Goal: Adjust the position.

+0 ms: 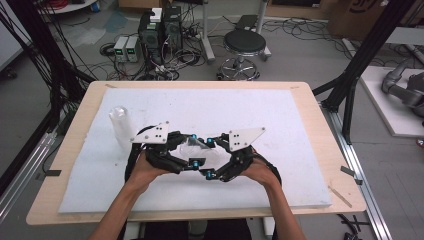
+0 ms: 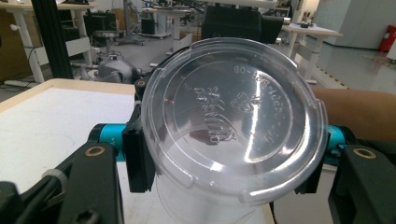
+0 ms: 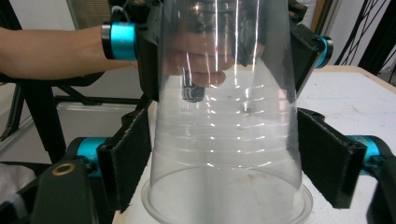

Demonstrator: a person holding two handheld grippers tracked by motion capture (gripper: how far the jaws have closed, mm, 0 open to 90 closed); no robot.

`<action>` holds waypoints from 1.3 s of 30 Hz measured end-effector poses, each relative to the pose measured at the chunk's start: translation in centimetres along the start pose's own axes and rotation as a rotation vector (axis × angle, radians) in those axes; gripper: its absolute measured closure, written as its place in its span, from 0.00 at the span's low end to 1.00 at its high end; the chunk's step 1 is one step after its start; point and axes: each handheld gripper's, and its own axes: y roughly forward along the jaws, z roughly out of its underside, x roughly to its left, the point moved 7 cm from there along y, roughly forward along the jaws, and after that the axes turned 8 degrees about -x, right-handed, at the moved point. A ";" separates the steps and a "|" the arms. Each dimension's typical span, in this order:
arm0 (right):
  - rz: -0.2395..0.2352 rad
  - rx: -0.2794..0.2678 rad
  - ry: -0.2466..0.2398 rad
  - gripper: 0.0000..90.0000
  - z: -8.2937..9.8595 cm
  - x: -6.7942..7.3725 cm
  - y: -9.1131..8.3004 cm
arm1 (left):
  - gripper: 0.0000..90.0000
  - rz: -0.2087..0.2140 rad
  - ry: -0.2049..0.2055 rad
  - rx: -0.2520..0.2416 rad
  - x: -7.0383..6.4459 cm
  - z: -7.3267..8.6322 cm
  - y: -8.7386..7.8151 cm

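Observation:
A clear plastic cup [image 1: 199, 144] is held in the air between my two grippers over the middle of the white mat [image 1: 280, 115]. In the left gripper view its embossed base [image 2: 231, 116] faces the camera, and my left gripper [image 2: 224, 168] is shut on the cup near that base. The right gripper view looks at the cup's wall [image 3: 224, 140] with the wide rim nearest. My right gripper [image 3: 229, 161] has its pads against the wall at that wide end. In the high view the left gripper [image 1: 194, 149] and right gripper [image 1: 209, 156] meet tip to tip.
A stack of clear cups [image 1: 121, 127] stands upright on the mat to the left of my left gripper. The mat lies on a wooden table [image 1: 320, 130]. Beyond the far edge are a stool [image 1: 244, 45] and cabled equipment on the floor.

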 end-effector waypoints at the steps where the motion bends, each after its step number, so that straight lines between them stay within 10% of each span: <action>1: -0.005 0.006 0.002 0.27 0.1 0.1 0.0 | 0.42 0.003 -0.002 -0.002 0.0 0.0 0.0; 8: -0.004 0.009 -0.028 0.35 0.1 0.0 0.0 | 0.41 -0.002 0.008 0.002 0.0 0.0 0.0; 13: 0.000 0.015 -0.023 0.35 0.1 0.0 -0.1 | 0.07 -0.061 0.000 0.012 0.2 0.1 0.0; 16: 0.004 0.012 -0.021 0.35 0.0 0.0 -0.2 | 0.06 -0.078 0.014 0.006 0.3 -0.1 -0.4; 21: 0.015 0.046 -0.006 0.36 0.2 -0.2 -0.4 | 0.06 -0.087 0.010 0.136 0.3 0.5 -1.3; 25: 0.022 0.197 0.011 0.36 0.4 -0.6 -1.0 | 0.06 -0.087 -0.061 0.306 0.6 0.7 -2.2; 31: 0.008 0.501 0.029 0.36 0.2 -1.0 -1.6 | 0.06 -0.108 0.006 0.676 1.0 1.3 -3.2; 35: -0.008 0.688 0.022 0.36 0.1 -0.8 -1.7 | 0.06 -0.101 0.012 0.802 1.4 1.9 -3.3; 39: -0.016 0.769 0.013 0.36 -0.3 -0.7 -1.6 | 0.06 -0.098 0.011 0.801 1.4 2.0 -2.9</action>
